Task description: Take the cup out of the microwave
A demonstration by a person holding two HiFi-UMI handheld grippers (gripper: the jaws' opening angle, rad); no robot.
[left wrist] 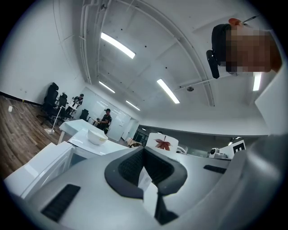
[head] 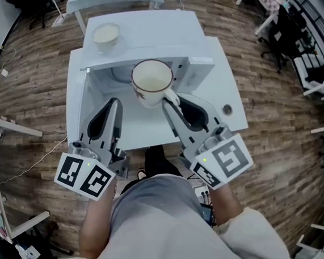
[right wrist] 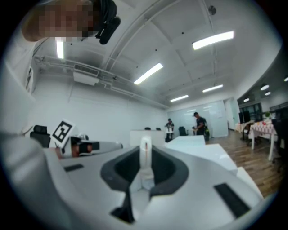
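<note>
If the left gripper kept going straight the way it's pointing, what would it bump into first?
Probably the cup, just ahead; it might narrowly pass it and enter the microwave.

Cream cup (head: 152,80) with brown rim and red leaf print, white microwave (head: 79,77), white bowl (head: 106,35), brown wood-plank floor (head: 31,76).

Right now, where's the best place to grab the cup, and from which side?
By its handle, coming from the person's side. The cup sits upright, and the handle sticks out toward the right claw, which is shut on it. The handle is thin enough to fit between the jaws. The round body looks too wide for them.
</note>
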